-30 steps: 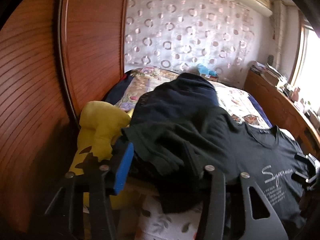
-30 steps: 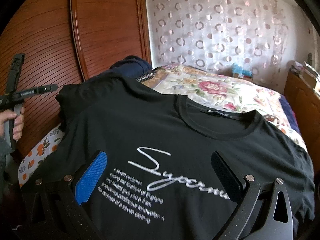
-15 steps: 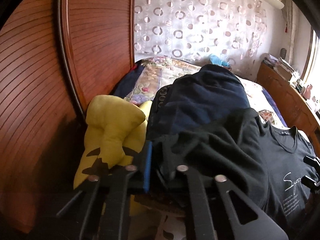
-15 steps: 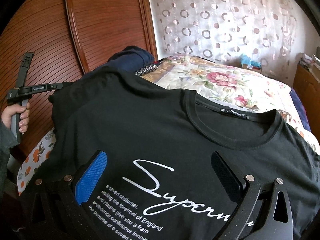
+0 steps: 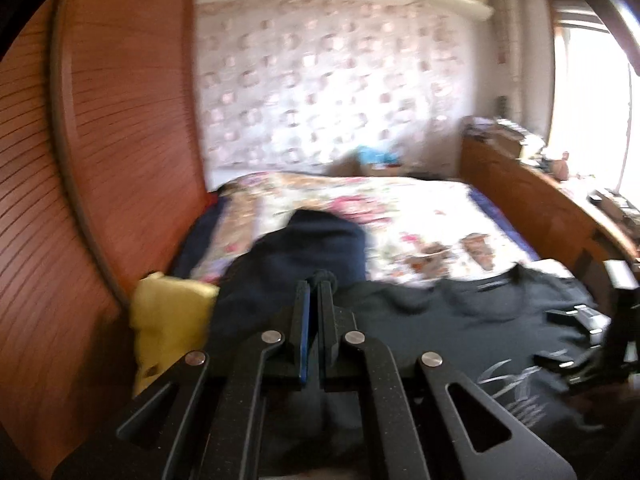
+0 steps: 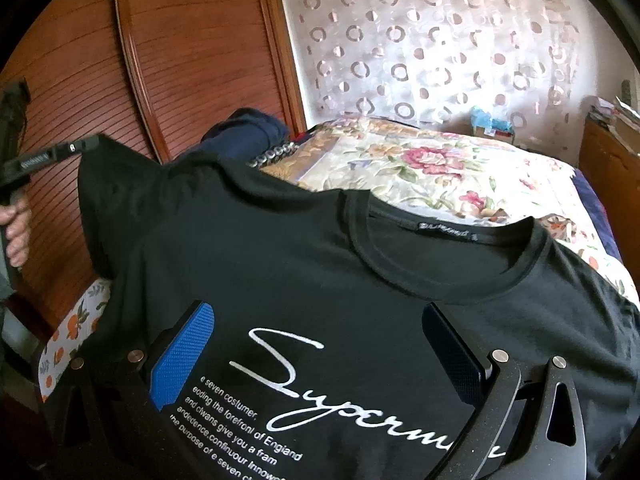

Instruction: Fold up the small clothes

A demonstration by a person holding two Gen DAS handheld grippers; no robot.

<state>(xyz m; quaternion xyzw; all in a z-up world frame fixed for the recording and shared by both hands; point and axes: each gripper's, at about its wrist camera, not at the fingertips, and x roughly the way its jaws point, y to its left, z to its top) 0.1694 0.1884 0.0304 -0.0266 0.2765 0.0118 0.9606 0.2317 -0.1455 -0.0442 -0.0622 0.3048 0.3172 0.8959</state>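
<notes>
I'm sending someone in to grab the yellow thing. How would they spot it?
Start at the reddish wooden slatted wall beside the bed. Against it lies the yellow soft item, next to a navy garment; it is the only bright yellow thing among dark clothes.

A black T-shirt [image 6: 304, 264] with white script print lies face-up beneath the right hand-held gripper [image 6: 316, 352], its sleeve pinched in the left hand-held gripper [image 5: 314, 292].

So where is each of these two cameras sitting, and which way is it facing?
Left wrist: on the left gripper, shut on the black T-shirt's sleeve, facing along the bed to the curtain; blurred.
Right wrist: on the open right gripper above the shirt's print, facing the same way; a hand shows at left.
Shared: shirt, bed, curtain, wooden wardrobe.
</notes>
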